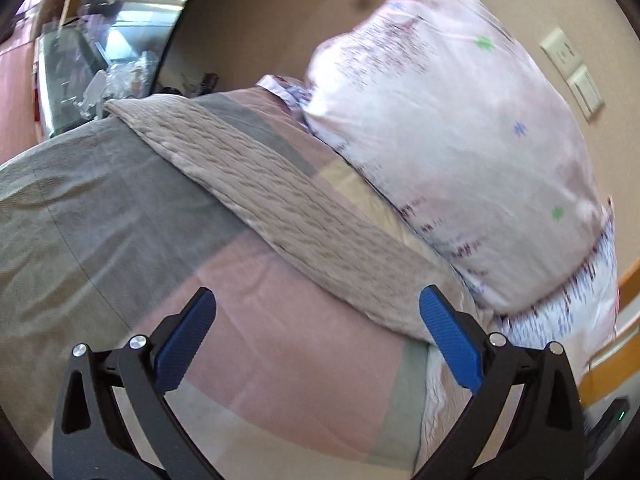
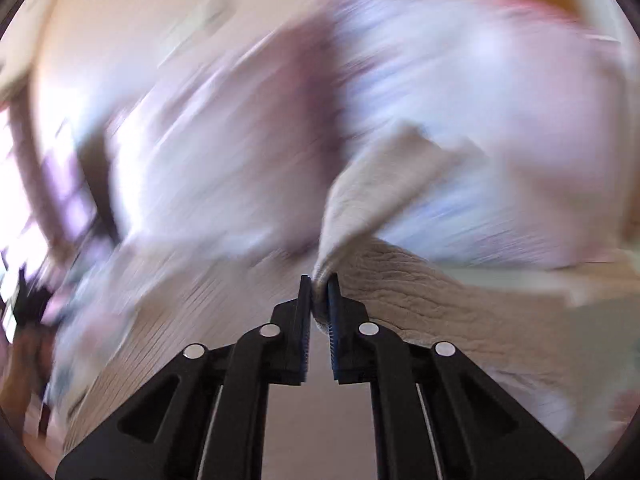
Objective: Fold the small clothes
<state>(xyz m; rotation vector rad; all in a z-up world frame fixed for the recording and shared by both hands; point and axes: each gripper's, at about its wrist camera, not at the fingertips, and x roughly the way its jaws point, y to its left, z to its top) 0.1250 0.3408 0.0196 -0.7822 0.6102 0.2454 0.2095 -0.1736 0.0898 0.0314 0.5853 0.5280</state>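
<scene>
A beige ribbed knit garment (image 1: 256, 196) lies as a long strip across the bed, running from upper left to lower right. My left gripper (image 1: 316, 320) is open and empty, hovering just above the bedsheet in front of the garment's near edge. In the right wrist view my right gripper (image 2: 319, 294) is shut on a bunched edge of the same beige garment (image 2: 404, 288), which rises in a fold above the fingertips. That view is heavily motion-blurred.
A bedsheet (image 1: 100, 216) with grey, pink and cream blocks covers the bed. A large pink patterned pillow (image 1: 460, 132) leans against the beige wall behind the garment. A wall switch plate (image 1: 572, 72) is at the right. A window and cluttered furniture (image 1: 84, 60) are at the far left.
</scene>
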